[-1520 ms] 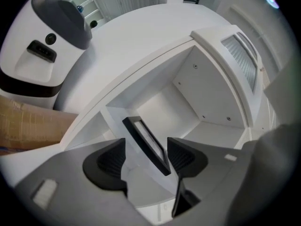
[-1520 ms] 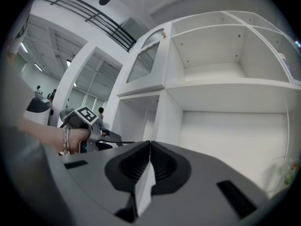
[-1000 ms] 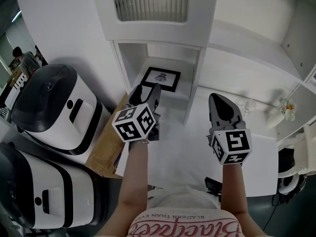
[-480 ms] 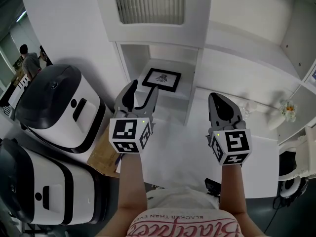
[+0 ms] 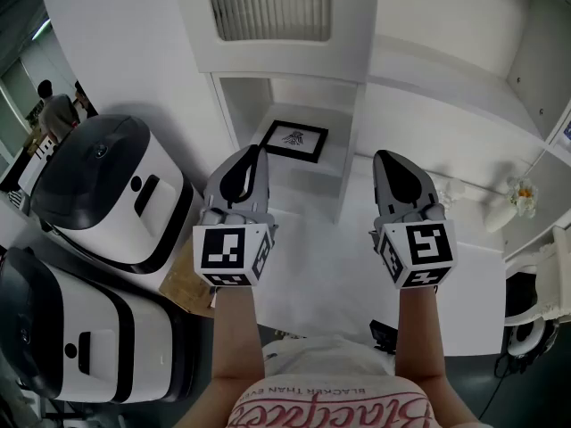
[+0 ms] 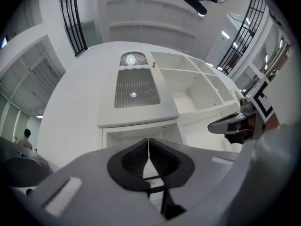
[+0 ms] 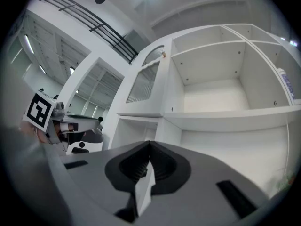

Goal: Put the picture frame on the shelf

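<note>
The black picture frame (image 5: 293,140) with a white mat and a small dark print lies flat in the low open compartment of the white shelf unit (image 5: 350,163). My left gripper (image 5: 252,156) hovers just in front of that compartment, short of the frame. Its jaws are closing and the tips meet with nothing between them (image 6: 149,142). My right gripper (image 5: 386,160) is level with it on the right, over the white tabletop (image 5: 335,270). Its jaws are also shut and empty (image 7: 149,145).
Two large white and black machines (image 5: 107,185) (image 5: 71,328) stand at the left, with a cardboard piece (image 5: 183,285) leaning beside them. A slatted cabinet door (image 5: 268,3) is above the compartment. A small flower (image 5: 520,192) sits at the right. A person (image 5: 55,110) stands far off left.
The left gripper's jaws went from wide apart to closed and it drew back a little from the shelf. The frame stays in the compartment. The right gripper hardly moved.
</note>
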Motion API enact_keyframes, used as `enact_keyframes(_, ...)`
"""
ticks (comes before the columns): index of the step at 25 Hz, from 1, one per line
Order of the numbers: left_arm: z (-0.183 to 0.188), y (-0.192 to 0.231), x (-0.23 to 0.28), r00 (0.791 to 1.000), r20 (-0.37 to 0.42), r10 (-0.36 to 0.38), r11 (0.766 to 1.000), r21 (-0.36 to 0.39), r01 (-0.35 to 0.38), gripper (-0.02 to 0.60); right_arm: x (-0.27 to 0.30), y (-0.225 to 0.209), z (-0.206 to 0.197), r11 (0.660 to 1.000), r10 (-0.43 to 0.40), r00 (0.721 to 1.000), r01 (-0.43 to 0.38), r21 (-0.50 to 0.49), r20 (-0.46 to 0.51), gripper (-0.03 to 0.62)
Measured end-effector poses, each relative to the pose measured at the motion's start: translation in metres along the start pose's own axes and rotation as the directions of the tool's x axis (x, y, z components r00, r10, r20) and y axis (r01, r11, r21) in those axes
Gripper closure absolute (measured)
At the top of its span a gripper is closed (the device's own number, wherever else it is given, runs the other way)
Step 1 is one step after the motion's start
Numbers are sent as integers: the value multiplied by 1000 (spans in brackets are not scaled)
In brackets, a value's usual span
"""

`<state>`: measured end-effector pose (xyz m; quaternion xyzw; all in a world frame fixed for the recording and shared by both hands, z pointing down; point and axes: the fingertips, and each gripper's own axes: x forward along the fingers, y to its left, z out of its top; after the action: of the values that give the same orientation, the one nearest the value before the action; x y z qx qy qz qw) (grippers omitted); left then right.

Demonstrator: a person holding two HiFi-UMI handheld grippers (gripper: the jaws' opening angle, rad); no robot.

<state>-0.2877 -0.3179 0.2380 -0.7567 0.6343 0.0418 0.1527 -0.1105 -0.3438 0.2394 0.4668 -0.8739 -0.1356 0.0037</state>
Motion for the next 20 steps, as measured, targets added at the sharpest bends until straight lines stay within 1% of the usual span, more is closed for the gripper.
enact_keyframes(1,2,0,0,1000,-1,3,1000,9,-3,571,1,1,3,1000,1,1000,-1,-4,7,586)
enact_keyframes(7,12,-7,3,1000,15,-14,999,34,14,571,0,3,12,1000,-6,999,7,-20,42,586)
enact_keyframes(12,17,-12,6,999,27,-20,999,44,19,572,-2,1,14,1000,-7,999,8,-30,39,588)
enact_keyframes(20,24,-12,10,999,42,-11,999,38,9,572,-3,0,13,1000,-7,999,8,-30,37,587)
